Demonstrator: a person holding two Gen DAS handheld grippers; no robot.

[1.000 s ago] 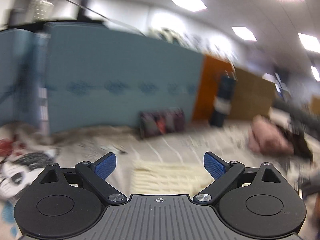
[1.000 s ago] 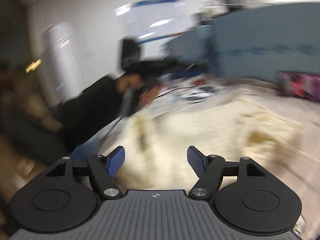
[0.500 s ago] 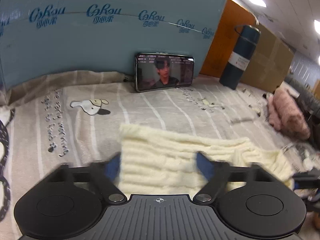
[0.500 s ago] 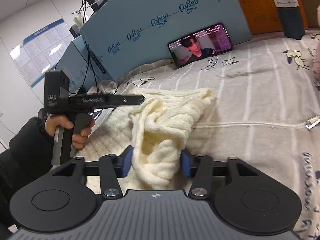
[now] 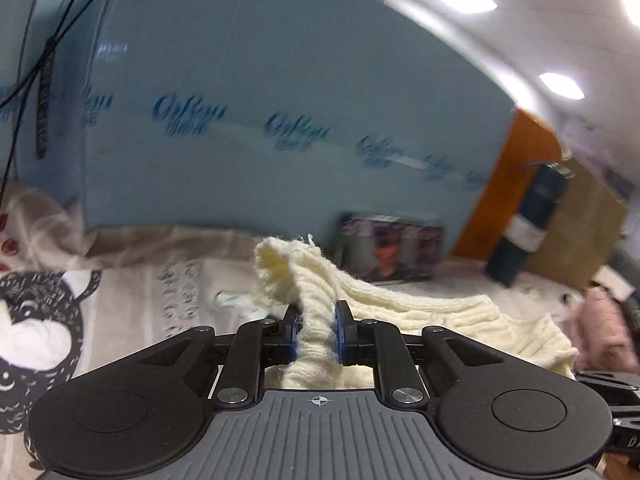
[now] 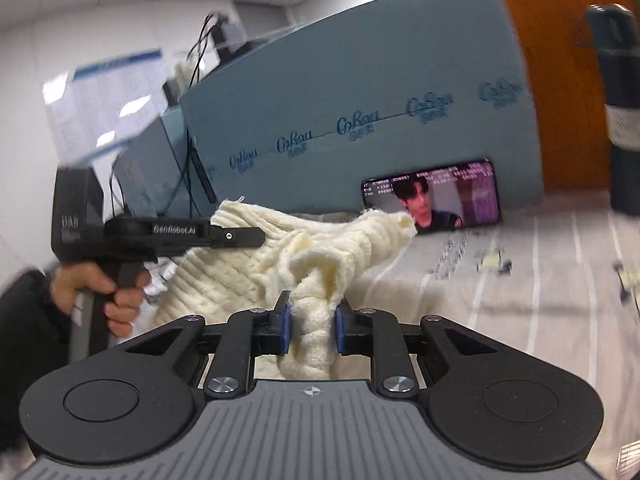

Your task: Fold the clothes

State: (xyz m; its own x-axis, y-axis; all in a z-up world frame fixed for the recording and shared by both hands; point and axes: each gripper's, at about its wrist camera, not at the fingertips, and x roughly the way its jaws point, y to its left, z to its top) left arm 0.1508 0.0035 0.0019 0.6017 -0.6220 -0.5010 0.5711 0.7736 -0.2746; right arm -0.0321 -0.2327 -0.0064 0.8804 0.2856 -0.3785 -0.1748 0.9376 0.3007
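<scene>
One garment: a cream ribbed knit sweater (image 5: 400, 304), thick and chunky, bunched into folds and raised off a printed bedsheet (image 5: 168, 292).
Grip, left: the left gripper (image 5: 316, 336) has its blue pads (image 5: 292, 338) pressed in on a rolled edge of the knit; a loose flap stands up above the fingers and the rest trails off to the right.
Grip, right: the right gripper (image 6: 311, 326) pinches a twisted rope of the same sweater (image 6: 320, 264) between its blue pads (image 6: 285, 326), the bundle filling the gap.
Left-wrist view only: a panda-print patch (image 5: 36, 336) on the sheet at left, a pink folded cloth (image 5: 600, 320) at far right.
Right-wrist view only: the left gripper (image 6: 256, 237) seen side-on, its tips at the sweater's far edge, with the hand (image 6: 100, 296) on its handle.
Backdrop: a blue foam board (image 6: 360, 120), a phone (image 6: 432, 198) leaning on it with video playing, a dark bottle (image 5: 532, 224) to the right.
</scene>
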